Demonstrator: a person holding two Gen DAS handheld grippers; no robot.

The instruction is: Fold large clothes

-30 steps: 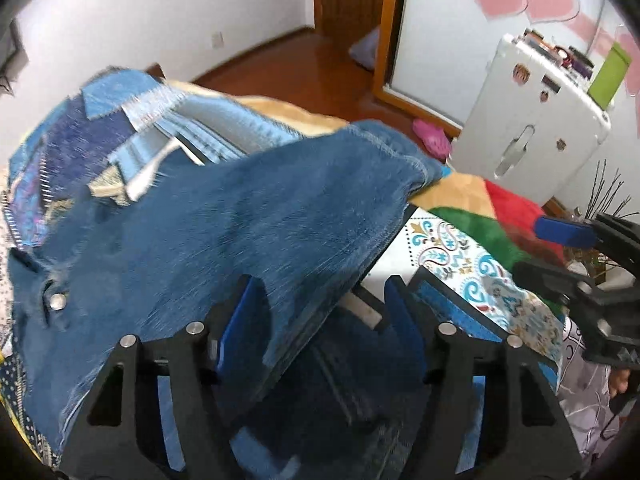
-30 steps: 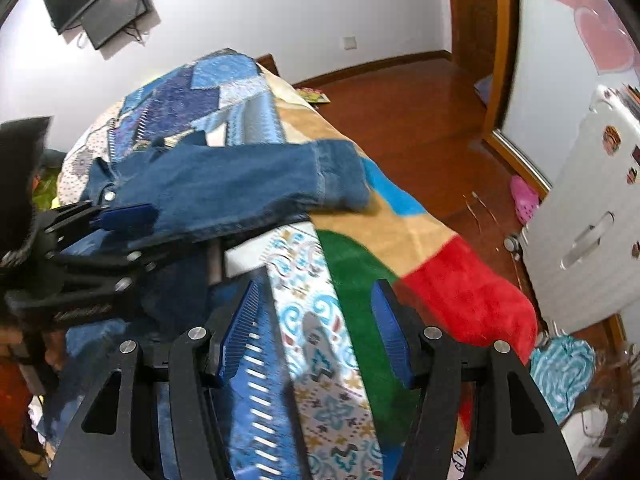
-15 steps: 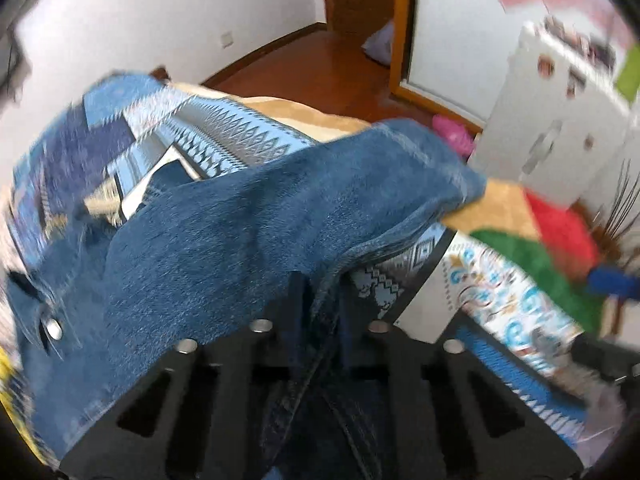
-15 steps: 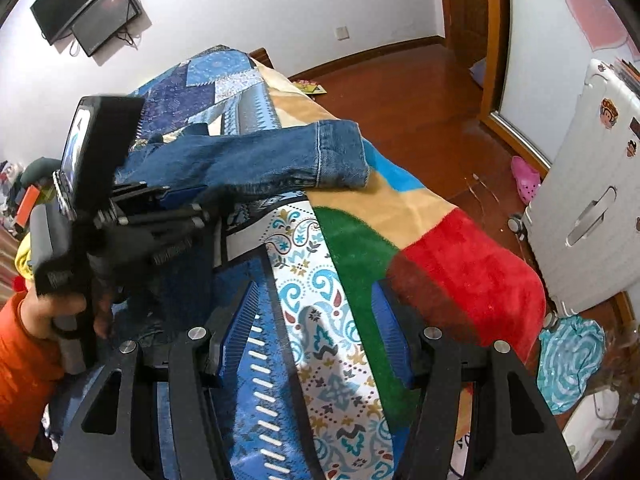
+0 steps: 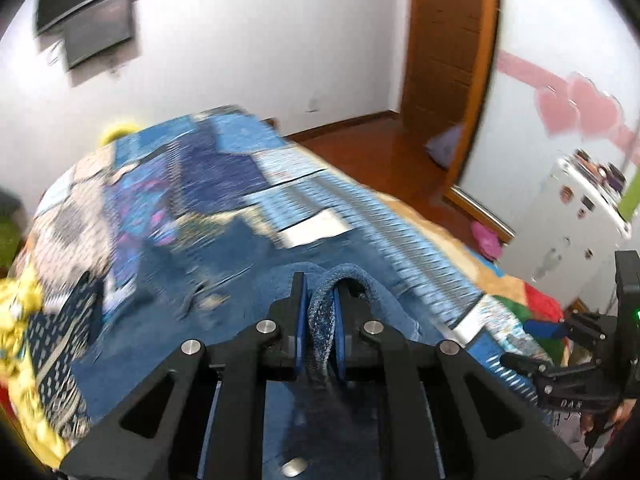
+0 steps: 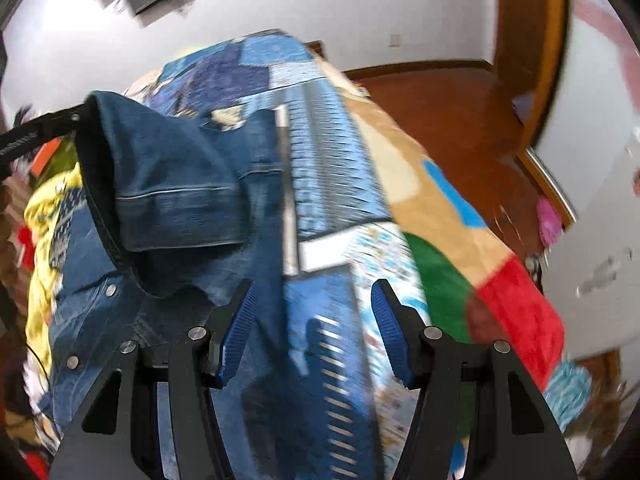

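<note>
Left gripper: jaws clenched on a bunched fold of the denim jacket; blue pads press the fabric from both sides. In the right wrist view the pinched sleeve, cuff end hanging, is raised above the rest of the jacket, which lies on the bed over a patchwork quilt. The left gripper's body is mostly cut off there at the left edge.

Right gripper: jaws released, standing apart over the quilt, nothing between them. Both views are motion-blurred; quilt patterns and the jacket's far edge are hard to make out.
</note>
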